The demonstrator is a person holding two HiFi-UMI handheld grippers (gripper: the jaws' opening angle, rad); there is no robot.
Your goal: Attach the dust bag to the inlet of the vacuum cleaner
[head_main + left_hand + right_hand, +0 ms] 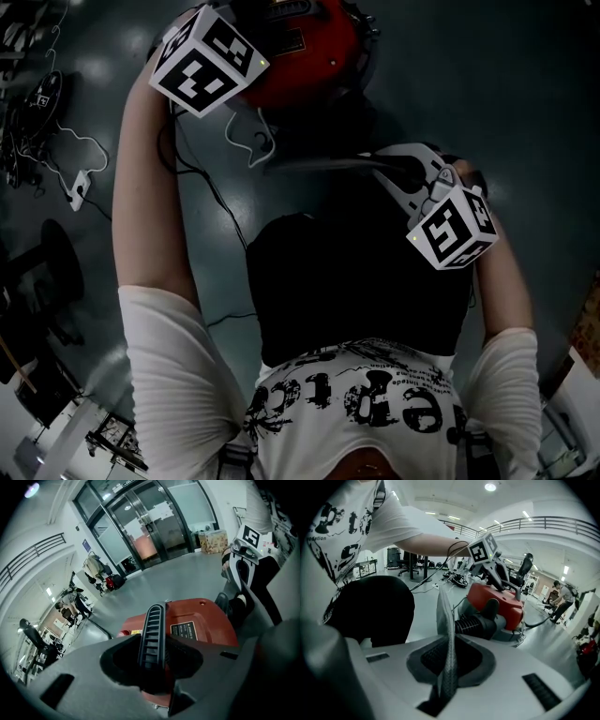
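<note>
Left tongs (153, 645) clamp the vacuum's (201, 620) handle (153, 625), right tongs (449, 667) pinch the bag (445, 616). Thin pinch, so it might slip free at the vacuum's inlet (474, 624).

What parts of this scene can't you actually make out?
- Head view: the vacuum is cut by the top edge and partly covered by the left gripper.
- Left gripper view: the print on the label is too small to read.
- Right gripper view: the bag, edge-on in the right gripper, hides part of the hose; its mouth is out of sight.
</note>
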